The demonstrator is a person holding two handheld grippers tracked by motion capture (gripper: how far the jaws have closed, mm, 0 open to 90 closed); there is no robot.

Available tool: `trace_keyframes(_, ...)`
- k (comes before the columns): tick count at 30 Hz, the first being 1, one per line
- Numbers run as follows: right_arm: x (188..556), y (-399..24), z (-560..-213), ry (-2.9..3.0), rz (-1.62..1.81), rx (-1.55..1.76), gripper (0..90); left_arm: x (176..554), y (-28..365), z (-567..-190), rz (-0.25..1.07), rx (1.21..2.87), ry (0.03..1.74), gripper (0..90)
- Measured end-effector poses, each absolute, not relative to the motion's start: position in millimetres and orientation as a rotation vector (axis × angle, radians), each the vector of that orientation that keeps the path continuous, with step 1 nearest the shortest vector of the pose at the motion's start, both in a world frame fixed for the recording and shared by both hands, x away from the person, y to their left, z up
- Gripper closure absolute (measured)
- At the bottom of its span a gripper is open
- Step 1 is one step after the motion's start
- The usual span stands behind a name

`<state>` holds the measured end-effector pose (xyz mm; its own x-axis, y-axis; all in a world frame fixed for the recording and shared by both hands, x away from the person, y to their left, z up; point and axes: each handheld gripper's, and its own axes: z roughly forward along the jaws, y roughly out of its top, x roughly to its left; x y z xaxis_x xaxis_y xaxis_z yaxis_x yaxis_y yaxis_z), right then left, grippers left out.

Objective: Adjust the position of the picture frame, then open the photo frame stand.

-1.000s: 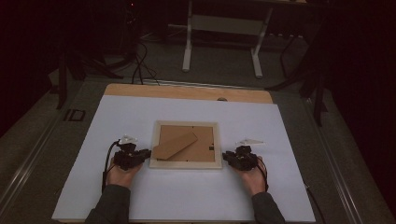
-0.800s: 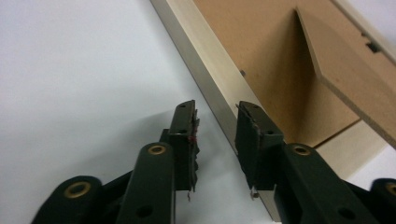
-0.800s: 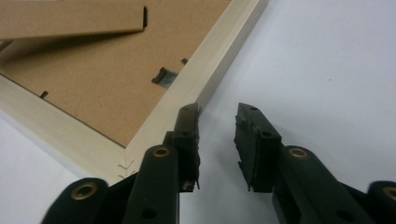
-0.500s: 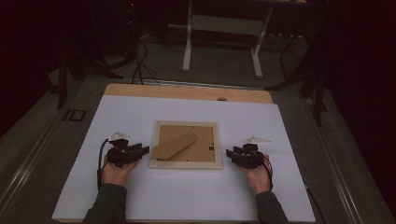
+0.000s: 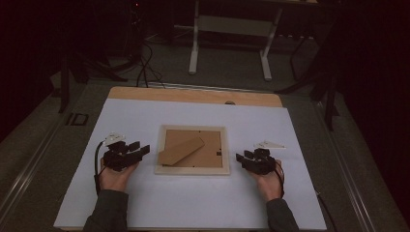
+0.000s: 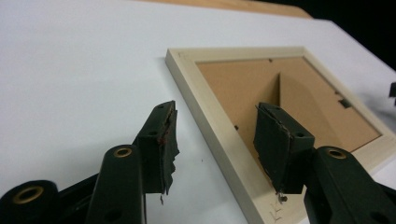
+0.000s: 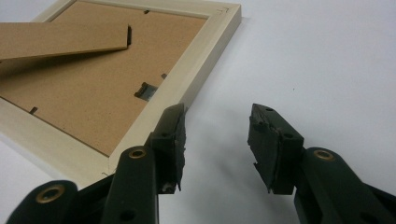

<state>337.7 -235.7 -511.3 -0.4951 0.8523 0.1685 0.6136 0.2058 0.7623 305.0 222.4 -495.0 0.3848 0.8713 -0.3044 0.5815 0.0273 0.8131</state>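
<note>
Picture frame (image 5: 192, 150) face down, brown backing board and folded stand (image 5: 181, 150) uppermost, flat on the white table (image 5: 145, 116) about midway between left and right edges, slightly nearer the near edge than the far wooden strip. Same spot and same square alignment as a second ago.

Released on both sides. Left gripper (image 5: 141, 151) pulled back from the frame's left rail and lifted a little; jaws just been opening, now standing apart, nothing pressed between the pads. From the left gripper view, left gripper (image 6: 215, 140) straddling the pale rail in line of sight, but above it and clear. Right gripper (image 5: 241, 158) drawn just off the right rail, jaws likewise just been opening and now apart; in the right gripper view, right gripper (image 7: 215, 142) over bare table beside the frame's corner (image 7: 229, 14).

A second ago, both grippers up against the rails at either side; now a visible gap on each.

Reads as a placement finished: frame set down, let go, resting unaided. Likely next, either hands withdrawing or a fresh approach to the stand or the small clips (image 7: 145, 91) on the backing.
</note>
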Motion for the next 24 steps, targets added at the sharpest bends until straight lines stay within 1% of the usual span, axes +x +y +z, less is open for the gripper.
trace_keyframes(5, 337, -236, -510, 2.191, 1.179, 1.385, 55.6, 304, 221, -487, 0.340, 1.662, 1.278, 49.3)
trace_keyframes(13, 338, -238, -511, 2.195, 1.178, 1.386, 55.0, 303, 215, -481, 0.322, 1.688, 1.242, 48.4)
trace_keyframes(17, 337, -237, -512, 2.200, 1.182, 1.387, 54.8, 301, 213, -471, 0.323, 1.689, 1.207, 48.5)
trace_keyframes(22, 337, -238, -514, 2.205, 1.177, 1.393, 54.3, 306, 202, -462, 0.302, 1.732, 1.145, 48.6)
trace_keyframes(24, 337, -238, -514, 2.204, 1.177, 1.396, 53.9, 308, 197, -460, 0.295, 1.752, 1.126, 50.0)
